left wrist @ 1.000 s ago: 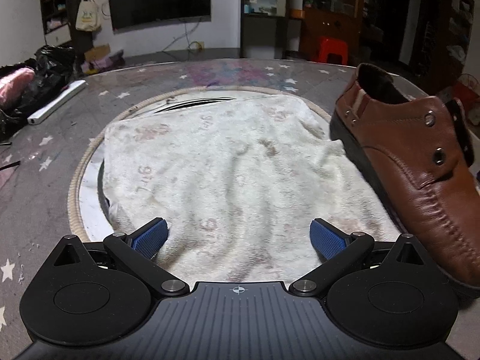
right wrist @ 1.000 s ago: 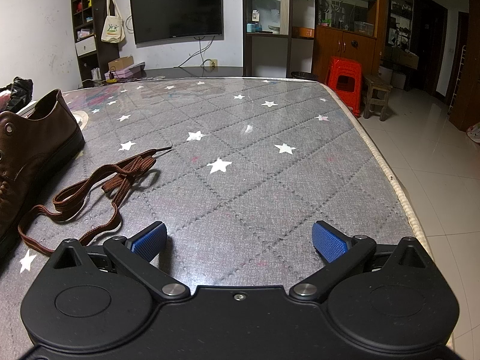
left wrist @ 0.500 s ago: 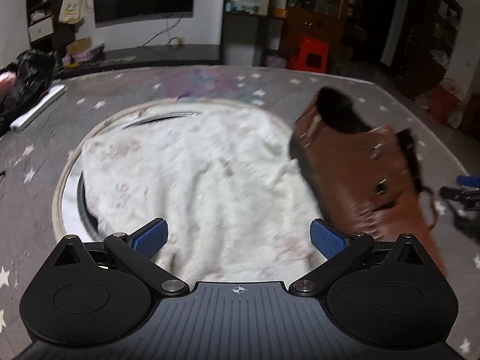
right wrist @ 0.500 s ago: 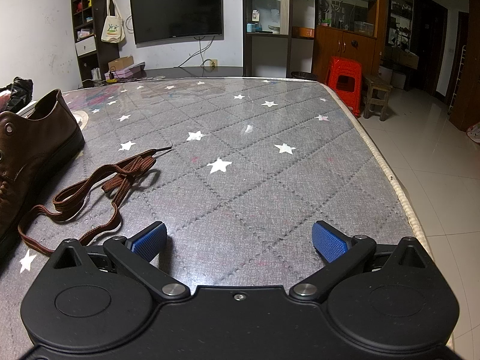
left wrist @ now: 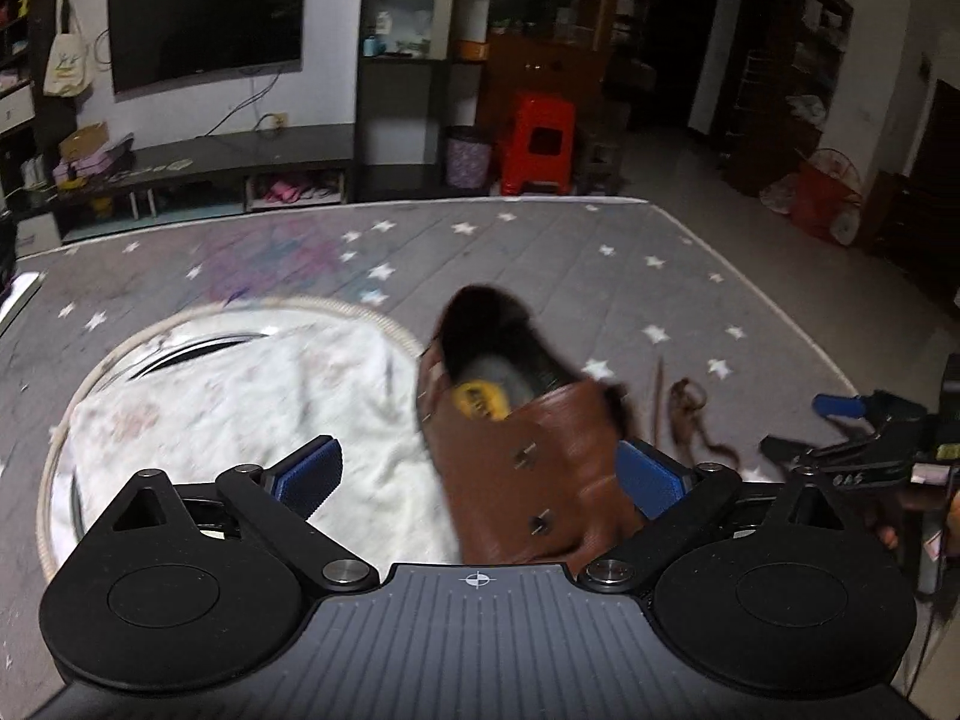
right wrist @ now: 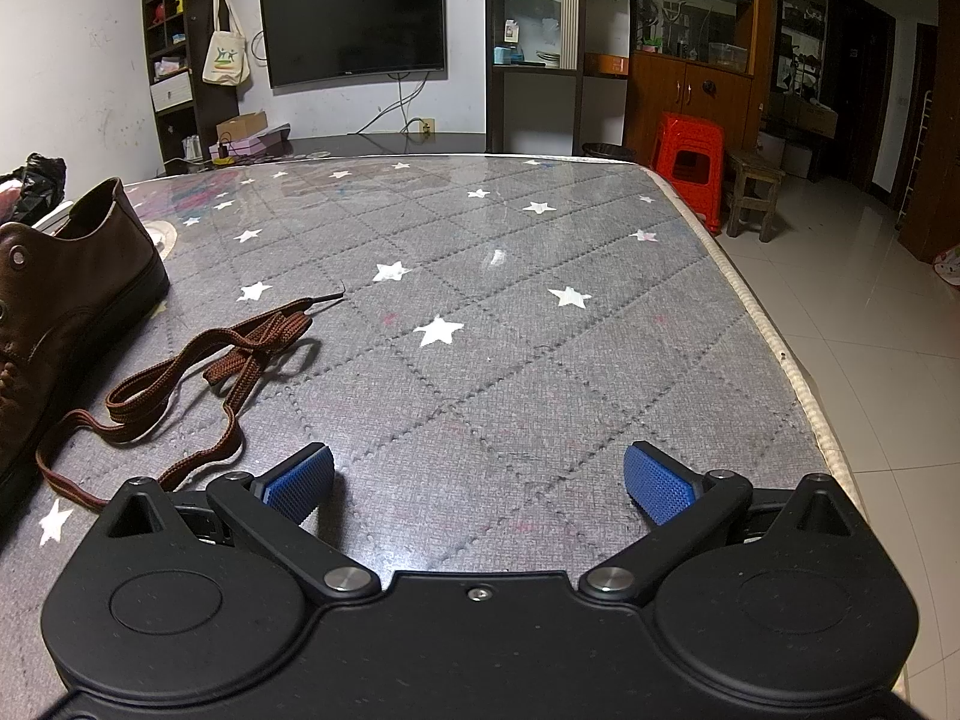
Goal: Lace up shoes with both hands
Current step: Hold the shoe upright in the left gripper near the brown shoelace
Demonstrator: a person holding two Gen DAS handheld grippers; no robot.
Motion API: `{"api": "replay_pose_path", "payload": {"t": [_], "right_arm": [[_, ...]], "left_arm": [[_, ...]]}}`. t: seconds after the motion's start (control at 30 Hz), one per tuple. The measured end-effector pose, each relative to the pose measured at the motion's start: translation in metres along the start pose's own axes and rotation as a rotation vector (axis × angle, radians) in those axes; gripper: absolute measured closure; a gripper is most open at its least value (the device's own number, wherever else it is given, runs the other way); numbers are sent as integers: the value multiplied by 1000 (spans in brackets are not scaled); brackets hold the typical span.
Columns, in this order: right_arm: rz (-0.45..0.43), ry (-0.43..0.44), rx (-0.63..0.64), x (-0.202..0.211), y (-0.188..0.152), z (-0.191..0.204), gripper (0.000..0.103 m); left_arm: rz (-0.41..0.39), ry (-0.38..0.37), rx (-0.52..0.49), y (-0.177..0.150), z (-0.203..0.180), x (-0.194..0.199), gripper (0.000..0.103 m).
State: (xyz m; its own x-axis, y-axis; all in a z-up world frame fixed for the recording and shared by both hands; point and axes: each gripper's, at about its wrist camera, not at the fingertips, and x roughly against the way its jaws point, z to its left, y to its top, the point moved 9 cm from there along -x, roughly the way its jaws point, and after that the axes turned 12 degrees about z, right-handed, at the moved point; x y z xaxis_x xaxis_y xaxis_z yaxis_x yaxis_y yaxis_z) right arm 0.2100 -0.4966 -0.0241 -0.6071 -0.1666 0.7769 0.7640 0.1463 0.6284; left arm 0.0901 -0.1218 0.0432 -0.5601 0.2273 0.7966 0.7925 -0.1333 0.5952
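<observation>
Tilting downward, the left tongs (left wrist: 477, 471) hang spread over the brown leather shoe (left wrist: 528, 450), which lies on the star-patterned tabletop (left wrist: 600, 276) beside a white towel (left wrist: 240, 396); their jaws have just been narrowing slightly, pinching nothing. Earlier the shoe sat far right; now it lies between the jaws. The right tongs (right wrist: 480, 483) stay spread, unmoved, near the brown shoelace (right wrist: 198, 372).

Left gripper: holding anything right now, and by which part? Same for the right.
Nothing held by either. Left gripper jaws have just been closing, wide apart around the shoe, pads not pressing it. Right gripper is open over bare mattress; the lace lies loose.
</observation>
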Motion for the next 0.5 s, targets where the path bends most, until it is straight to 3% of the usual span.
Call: {"api": "replay_pose_path", "payload": {"t": [0.3, 0.37, 0.5], "right_arm": [[10, 0, 15, 4, -2, 6, 0], [3, 28, 50, 8, -3, 16, 0], [-2, 6, 186, 19, -5, 34, 0]], "left_arm": [[32, -11, 17, 10, -7, -12, 17], [36, -11, 17, 10, -7, -14, 18], [30, -22, 20, 12, -8, -14, 18]]}}
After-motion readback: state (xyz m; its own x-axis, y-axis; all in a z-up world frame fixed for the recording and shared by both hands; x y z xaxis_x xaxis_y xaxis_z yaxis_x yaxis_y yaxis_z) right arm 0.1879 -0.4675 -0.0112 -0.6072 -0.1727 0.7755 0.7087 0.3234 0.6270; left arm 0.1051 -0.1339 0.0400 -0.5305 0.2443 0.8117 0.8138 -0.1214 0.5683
